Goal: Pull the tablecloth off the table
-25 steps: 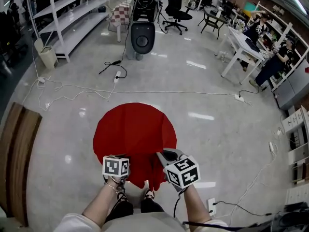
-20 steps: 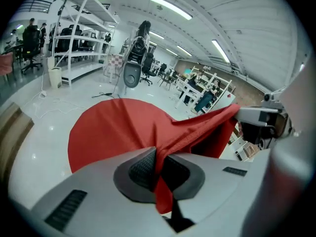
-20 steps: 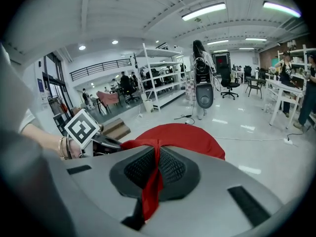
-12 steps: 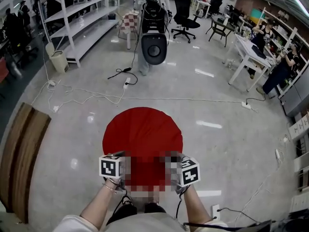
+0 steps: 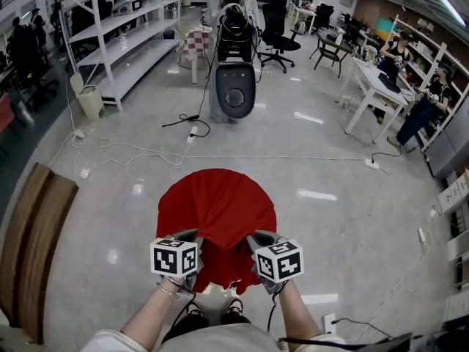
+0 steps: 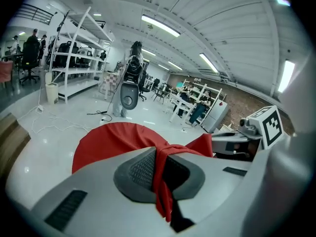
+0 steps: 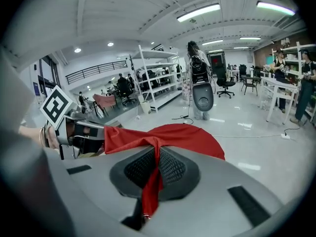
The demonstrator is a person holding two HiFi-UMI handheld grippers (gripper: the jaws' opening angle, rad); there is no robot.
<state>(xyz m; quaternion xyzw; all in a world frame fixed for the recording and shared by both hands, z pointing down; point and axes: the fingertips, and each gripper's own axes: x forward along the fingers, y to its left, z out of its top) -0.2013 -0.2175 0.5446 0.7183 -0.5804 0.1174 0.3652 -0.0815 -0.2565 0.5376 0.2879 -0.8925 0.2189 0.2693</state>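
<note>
A round red tablecloth (image 5: pixel 216 204) covers a small table just ahead of me, seen from above in the head view. My left gripper (image 5: pixel 192 235) is shut on the cloth's near edge on the left. My right gripper (image 5: pixel 253 237) is shut on the same edge on the right. That edge is lifted and stretched between them, and a fold hangs below. In the left gripper view a pinched strip of the tablecloth (image 6: pixel 113 137) runs through my left gripper (image 6: pixel 159 158). In the right gripper view the tablecloth (image 7: pixel 185 135) is bunched in my right gripper (image 7: pixel 158 154). The table itself is hidden.
A wheeled grey machine (image 5: pixel 234 86) stands beyond the table with cables (image 5: pixel 132 152) trailing over the glossy floor. White shelving (image 5: pixel 117 28) is at the far left, a wooden board (image 5: pixel 33 240) at the left, and desks with people (image 5: pixel 381 79) at the right. A power strip (image 5: pixel 327 321) lies by my feet.
My left gripper has risen with the cloth's near edge to the level of the right one. The edge now hangs stretched between both grippers. The right gripper has stayed put.
</note>
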